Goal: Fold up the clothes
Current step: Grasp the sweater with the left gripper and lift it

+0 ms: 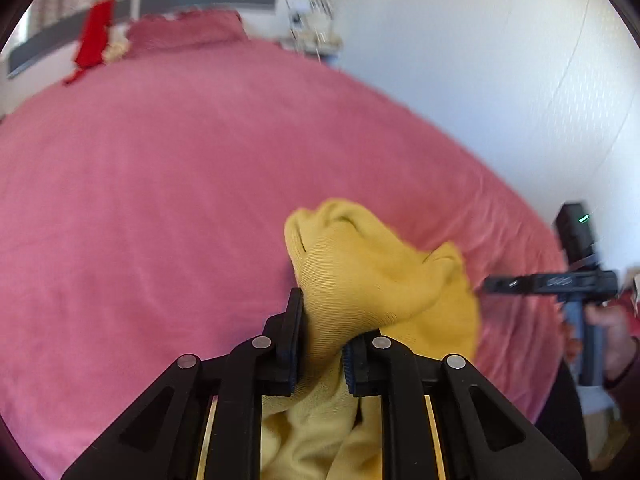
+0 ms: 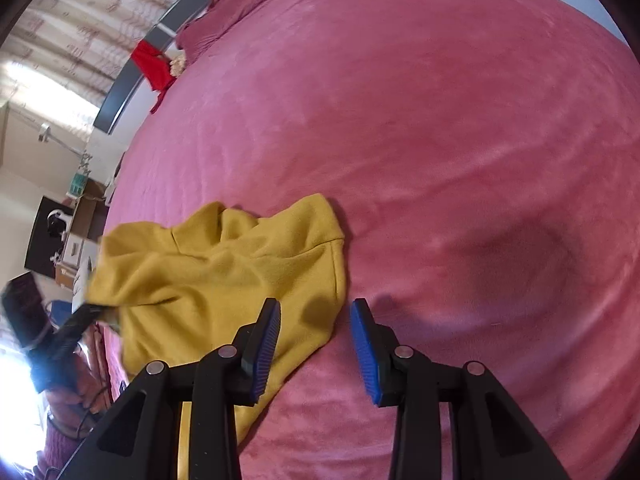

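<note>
Bed: pink cover [image 2: 460,140] fills both views; pillow [image 2: 236,4] and red cloth [image 2: 152,64] at far end
Garment: yellow sweater [image 2: 224,276] crumpled on cover, near edge
Left gripper [image 1: 322,344]: pinching bunched sweater fabric
Right gripper [image 2: 316,344]: spread; one finger over sweater hem, other over bare cover

Mustard-yellow knit garment [image 2: 224,276], crumpled and bunched, one end lifted, spread on pink bedspread [image 2: 460,140]
</note>
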Tool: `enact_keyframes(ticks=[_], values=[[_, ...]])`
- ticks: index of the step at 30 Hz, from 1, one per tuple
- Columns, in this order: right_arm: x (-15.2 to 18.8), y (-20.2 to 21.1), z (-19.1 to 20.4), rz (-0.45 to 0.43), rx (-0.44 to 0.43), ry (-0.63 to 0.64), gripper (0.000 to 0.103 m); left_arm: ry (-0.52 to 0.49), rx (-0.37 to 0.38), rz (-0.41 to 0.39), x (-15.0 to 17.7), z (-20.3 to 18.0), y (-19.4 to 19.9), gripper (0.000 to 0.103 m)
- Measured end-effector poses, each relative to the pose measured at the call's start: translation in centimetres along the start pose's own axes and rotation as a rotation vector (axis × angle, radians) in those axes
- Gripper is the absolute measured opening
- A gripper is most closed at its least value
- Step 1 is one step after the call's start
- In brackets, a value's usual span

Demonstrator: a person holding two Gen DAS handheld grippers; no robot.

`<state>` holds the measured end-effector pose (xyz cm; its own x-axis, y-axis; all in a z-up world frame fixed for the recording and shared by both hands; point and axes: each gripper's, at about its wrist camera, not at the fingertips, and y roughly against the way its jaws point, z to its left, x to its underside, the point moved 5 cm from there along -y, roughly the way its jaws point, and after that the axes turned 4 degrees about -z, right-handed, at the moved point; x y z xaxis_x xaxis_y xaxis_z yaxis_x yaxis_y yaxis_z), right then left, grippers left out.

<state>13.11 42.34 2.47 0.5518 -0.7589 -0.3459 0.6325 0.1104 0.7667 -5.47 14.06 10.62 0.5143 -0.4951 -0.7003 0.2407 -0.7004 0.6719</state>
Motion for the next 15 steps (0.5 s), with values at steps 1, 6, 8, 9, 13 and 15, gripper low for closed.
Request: enact_keyframes(ticks=[1, 6, 8, 9, 13, 15], values=[[0.1, 0.0, 0.5, 0.004, -0.009, 0.011, 0.037, 0.006, -0.008, -0.021, 0.1, 0.1, 1.7, 0.017], [1.0, -0.5, 3.1, 0.026, -0.033, 0.062, 0.037, 0.096, -0.088, -0.121, 3.0, 1.6, 10.7, 0.017], [1.3, -1.3, 4.7, 0.051, -0.048, 0.104, 0.037, 0.115, -0.121, -0.117, 4.8, 1.8, 12.4, 0.017], [1.5, -2.1, 5.9, 0.071, -0.056, 0.145, 0.037, 0.125, -0.138, -0.114, 5.6, 1.9, 13.2, 0.017], [2.1, -5.0, 10.7, 0.154, -0.088, 0.308, 0.037, 0.176, -0.189, -0.077, 10.0, 2.9, 15.5, 0.018], [2.4, -6.5, 13.0, 0.195, -0.104, 0.39, 0.037, 0.221, -0.199, -0.069, 11.6, 3.9, 15.9, 0.018]])
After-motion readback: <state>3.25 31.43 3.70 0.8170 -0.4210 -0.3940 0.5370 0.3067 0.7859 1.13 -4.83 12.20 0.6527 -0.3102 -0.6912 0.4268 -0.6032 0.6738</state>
